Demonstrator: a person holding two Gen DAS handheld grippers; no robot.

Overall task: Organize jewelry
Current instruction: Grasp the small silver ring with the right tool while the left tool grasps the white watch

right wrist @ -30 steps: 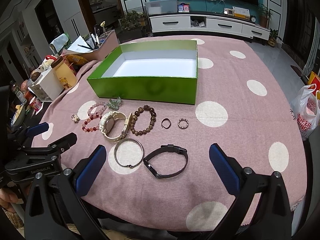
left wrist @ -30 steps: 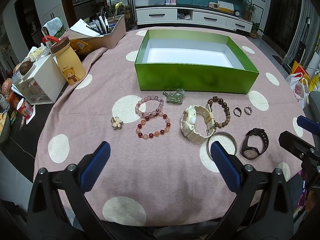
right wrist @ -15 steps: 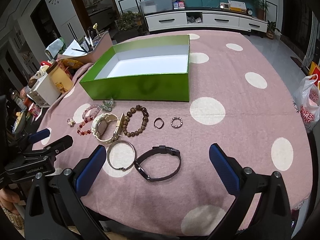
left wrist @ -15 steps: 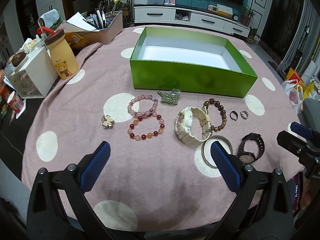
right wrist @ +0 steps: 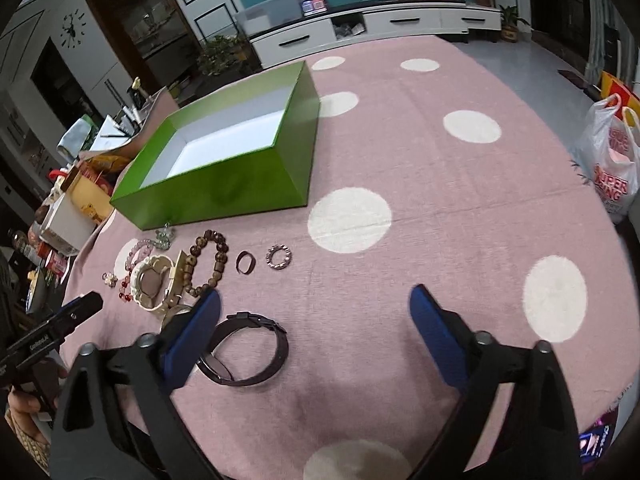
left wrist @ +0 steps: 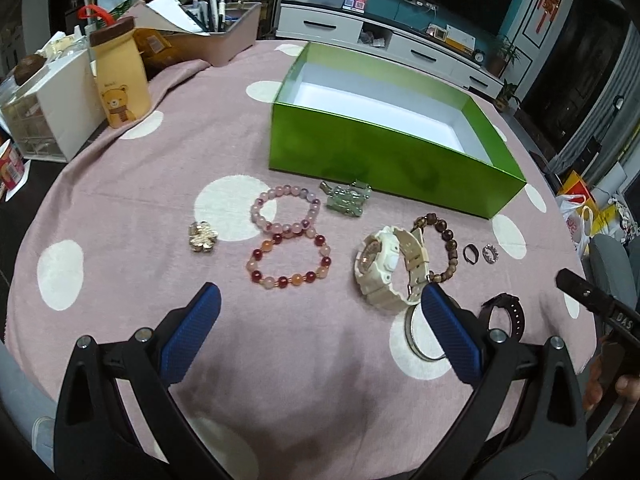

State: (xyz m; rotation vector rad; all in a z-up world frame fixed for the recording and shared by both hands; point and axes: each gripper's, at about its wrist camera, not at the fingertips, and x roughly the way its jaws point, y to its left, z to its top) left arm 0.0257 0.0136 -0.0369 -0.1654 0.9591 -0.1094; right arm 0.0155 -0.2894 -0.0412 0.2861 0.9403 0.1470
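Note:
An open green box (left wrist: 384, 152) (right wrist: 224, 176) with a white inside stands on the pink spotted cloth. In front of it lie a pink bead bracelet (left wrist: 285, 209), a red and orange bead bracelet (left wrist: 289, 259), a gold flower brooch (left wrist: 202, 237), a green pendant (left wrist: 347, 200), a cream watch (left wrist: 384, 270) (right wrist: 154, 282), a brown bead bracelet (right wrist: 208, 262), a dark ring (right wrist: 245, 262), a sparkly ring (right wrist: 278, 257), a metal bangle (left wrist: 418, 330) and a black watch (right wrist: 244, 350). My left gripper (left wrist: 316, 330) hangs open over bare cloth. My right gripper (right wrist: 314, 330) has its jaws closing with nothing pressed between them; the black watch lies by its left finger.
At the table's left edge stand a yellow bear bottle (left wrist: 120, 80), a white drawer box (left wrist: 52, 112) and a tray of pens (left wrist: 216, 36). A white plastic bag (right wrist: 614, 164) hangs off the right side. The cloth right of the box is bare.
Both grippers have come lower and closer to the jewelry, each rolling a little. The right gripper's jaws have narrowed slightly and the black watch now lies beside its left finger.

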